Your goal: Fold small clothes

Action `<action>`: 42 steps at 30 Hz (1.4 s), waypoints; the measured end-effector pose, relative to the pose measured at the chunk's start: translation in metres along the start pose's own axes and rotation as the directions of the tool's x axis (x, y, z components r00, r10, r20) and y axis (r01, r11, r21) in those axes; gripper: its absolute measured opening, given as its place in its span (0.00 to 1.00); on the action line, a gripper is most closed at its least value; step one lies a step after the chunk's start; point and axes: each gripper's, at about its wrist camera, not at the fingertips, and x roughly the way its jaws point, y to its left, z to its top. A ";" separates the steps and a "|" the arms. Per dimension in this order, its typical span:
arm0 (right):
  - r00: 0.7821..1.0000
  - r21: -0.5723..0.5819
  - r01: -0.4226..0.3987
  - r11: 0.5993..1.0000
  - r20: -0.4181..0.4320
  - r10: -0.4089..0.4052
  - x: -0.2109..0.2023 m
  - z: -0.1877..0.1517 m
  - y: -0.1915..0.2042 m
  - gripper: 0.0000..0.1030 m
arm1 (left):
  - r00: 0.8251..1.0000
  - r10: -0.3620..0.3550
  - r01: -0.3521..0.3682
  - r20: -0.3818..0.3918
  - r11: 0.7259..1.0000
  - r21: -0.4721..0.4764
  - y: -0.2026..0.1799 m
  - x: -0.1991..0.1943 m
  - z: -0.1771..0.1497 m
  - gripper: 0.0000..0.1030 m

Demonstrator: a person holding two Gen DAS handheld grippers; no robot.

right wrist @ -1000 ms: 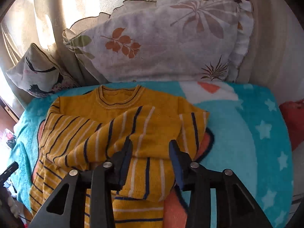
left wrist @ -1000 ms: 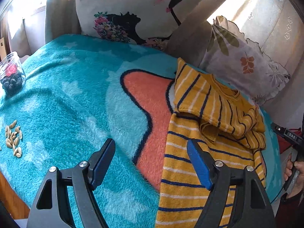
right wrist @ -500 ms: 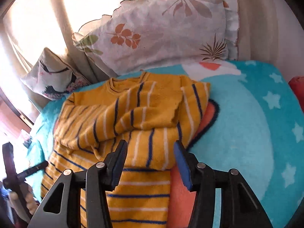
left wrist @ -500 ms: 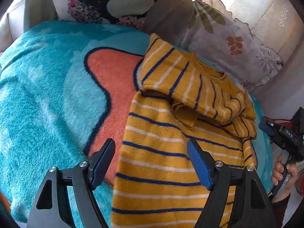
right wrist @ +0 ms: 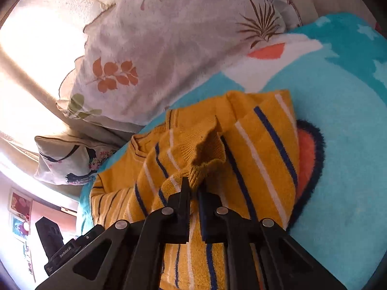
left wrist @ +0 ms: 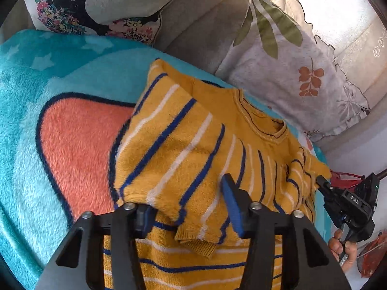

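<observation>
A small mustard-yellow sweater [left wrist: 193,149] with blue and white stripes lies on a teal and orange blanket [left wrist: 72,145], both sleeves folded across its chest. My left gripper [left wrist: 188,207] is open, its fingers straddling the folded left sleeve near the cuff [left wrist: 196,244]. My right gripper [right wrist: 193,191] is shut on the ribbed cuff [right wrist: 205,162] of the right sleeve of the sweater [right wrist: 254,149] and holds it lifted off the body. The right gripper also shows in the left wrist view [left wrist: 348,200] at the sweater's far edge.
A grey leaf-print pillow [left wrist: 302,84] and a white pillow with a black silhouette [left wrist: 96,4] lean on the sofa back behind the sweater. The blanket [right wrist: 338,145] spreads to the right of the sweater. The leaf pillow [right wrist: 157,60] stands close behind it.
My left gripper moved forward over the sweater until its fingers straddle the folded sleeve. My right gripper closed on the right sleeve cuff and tilted, lifting it.
</observation>
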 end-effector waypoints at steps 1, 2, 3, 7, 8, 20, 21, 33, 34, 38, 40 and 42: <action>1.000 0.000 -0.020 1.000 0.025 0.020 -0.011 0.001 0.001 0.07 | 1.000 0.004 -0.004 0.005 1.000 -0.010 0.002 -0.002 0.000 0.42; 0.999 -0.007 -0.023 1.000 0.044 0.023 -0.022 0.002 0.001 0.07 | 1.000 0.008 -0.008 0.007 1.000 -0.017 0.003 -0.004 -0.001 0.42; 0.998 -0.020 -0.008 1.000 0.066 0.009 -0.033 -0.001 0.001 0.07 | 1.000 0.014 -0.014 0.004 1.000 -0.019 0.006 -0.004 -0.003 0.42; 0.994 -0.025 0.103 0.994 0.032 -0.102 -0.045 -0.016 -0.019 0.13 | 0.999 0.010 -0.012 -0.041 0.999 -0.032 0.012 0.003 -0.015 0.42; 0.992 -0.020 0.123 0.992 0.011 -0.123 -0.046 -0.022 -0.029 0.16 | 0.999 0.007 -0.008 -0.037 1.000 -0.018 0.012 -0.001 -0.020 0.42; 0.997 0.041 -0.044 0.998 -0.066 0.047 -0.102 -0.125 -0.084 0.44 | 1.000 0.006 -0.006 0.023 1.000 0.010 0.063 -0.077 -0.100 0.58; 0.994 0.053 -0.069 0.996 -0.078 0.073 -0.103 -0.131 -0.085 0.45 | 1.000 -0.007 0.007 0.008 1.000 -0.009 0.068 -0.076 -0.107 0.59; 0.962 -0.035 -0.217 0.976 -0.177 0.207 -0.108 -0.205 -0.048 0.45 | 0.977 -0.214 0.214 -0.011 0.977 0.003 0.060 -0.097 -0.202 0.65; 0.961 -0.049 -0.223 0.974 -0.177 0.211 -0.111 -0.211 -0.046 0.45 | 0.966 -0.255 0.255 -0.027 0.967 -0.010 0.060 -0.096 -0.208 0.65; 0.951 -0.053 -0.260 0.964 -0.189 0.246 -0.122 -0.237 -0.047 0.45 | 0.948 -0.318 0.318 -0.018 0.948 -0.012 0.062 -0.103 -0.229 0.65; 0.943 -0.046 -0.293 0.955 -0.181 0.281 -0.126 -0.250 -0.051 0.45 | 0.948 -0.318 0.318 -0.013 0.948 -0.006 0.059 -0.105 -0.235 0.65; 0.944 -0.045 -0.300 0.953 -0.158 0.290 -0.132 -0.257 -0.053 0.45 | 0.956 -0.292 0.292 -0.004 0.956 0.010 0.053 -0.106 -0.238 0.58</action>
